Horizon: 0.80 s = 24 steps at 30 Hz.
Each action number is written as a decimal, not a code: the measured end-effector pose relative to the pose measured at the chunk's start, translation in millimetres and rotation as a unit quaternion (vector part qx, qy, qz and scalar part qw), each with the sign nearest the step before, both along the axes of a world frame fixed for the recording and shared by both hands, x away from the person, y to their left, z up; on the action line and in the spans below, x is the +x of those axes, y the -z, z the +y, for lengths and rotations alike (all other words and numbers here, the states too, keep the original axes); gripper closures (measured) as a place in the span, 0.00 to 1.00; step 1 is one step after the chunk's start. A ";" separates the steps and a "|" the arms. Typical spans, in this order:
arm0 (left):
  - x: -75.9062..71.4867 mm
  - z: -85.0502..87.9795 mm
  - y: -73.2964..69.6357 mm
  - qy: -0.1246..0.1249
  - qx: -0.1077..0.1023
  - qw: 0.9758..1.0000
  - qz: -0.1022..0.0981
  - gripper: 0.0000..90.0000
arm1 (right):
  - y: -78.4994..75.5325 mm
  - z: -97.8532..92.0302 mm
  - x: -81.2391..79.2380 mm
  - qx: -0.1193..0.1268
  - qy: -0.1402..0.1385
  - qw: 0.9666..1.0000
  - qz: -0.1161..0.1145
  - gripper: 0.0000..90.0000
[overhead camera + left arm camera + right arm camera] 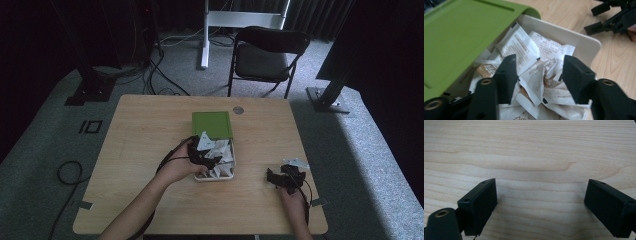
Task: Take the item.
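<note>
A white box point(235, 172) stands mid-table with its green lid point(211, 124) slid toward the far side. It is heaped with white and brown sachets point(521, 47). My left gripper point(207, 159) reaches into the box from the left. In the left gripper view it point(540, 62) is open, its jaws straddling the crumpled sachets without pinching one. My right gripper point(280, 177) rests low over the table to the right of the box. It point(541, 185) is open, with bare wood between its jaws. It point(614, 20) also appears far off in the left gripper view.
A small white packet point(296, 163) lies on the wooden table point(150, 150) just beyond my right gripper. A round grommet point(238, 110) sits near the far edge. A black folding chair point(267, 57) stands behind the table, and cables lie on the floor to the left.
</note>
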State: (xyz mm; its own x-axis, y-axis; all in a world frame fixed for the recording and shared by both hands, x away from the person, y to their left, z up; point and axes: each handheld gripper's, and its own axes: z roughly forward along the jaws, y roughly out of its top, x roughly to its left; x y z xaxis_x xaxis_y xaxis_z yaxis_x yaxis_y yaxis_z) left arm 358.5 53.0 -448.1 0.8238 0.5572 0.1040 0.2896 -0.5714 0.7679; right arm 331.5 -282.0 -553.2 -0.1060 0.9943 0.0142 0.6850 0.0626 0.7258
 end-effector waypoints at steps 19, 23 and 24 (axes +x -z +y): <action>8.2 -17.3 6.4 0.000 0.107 0.994 0.009 0.73 | 0.0 0.0 -0.1 0.000 -0.001 1.000 0.000 0.12; 9.5 -20.0 9.9 0.002 0.102 0.995 0.010 0.80 | -0.1 0.2 -0.3 0.001 -0.001 1.000 0.001 0.12; 10.4 -19.3 9.9 -0.002 0.087 0.996 0.015 0.80 | -0.1 0.2 -0.3 0.001 -0.001 1.000 0.001 0.12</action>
State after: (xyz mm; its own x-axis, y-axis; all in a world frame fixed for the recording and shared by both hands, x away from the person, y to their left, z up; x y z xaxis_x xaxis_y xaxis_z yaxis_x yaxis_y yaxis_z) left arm 368.9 33.8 -458.0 0.8259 0.5361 0.1746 0.3136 -0.6941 0.6479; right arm 331.2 -281.8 -553.2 -0.1076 0.9941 0.0161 0.6857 0.0625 0.7252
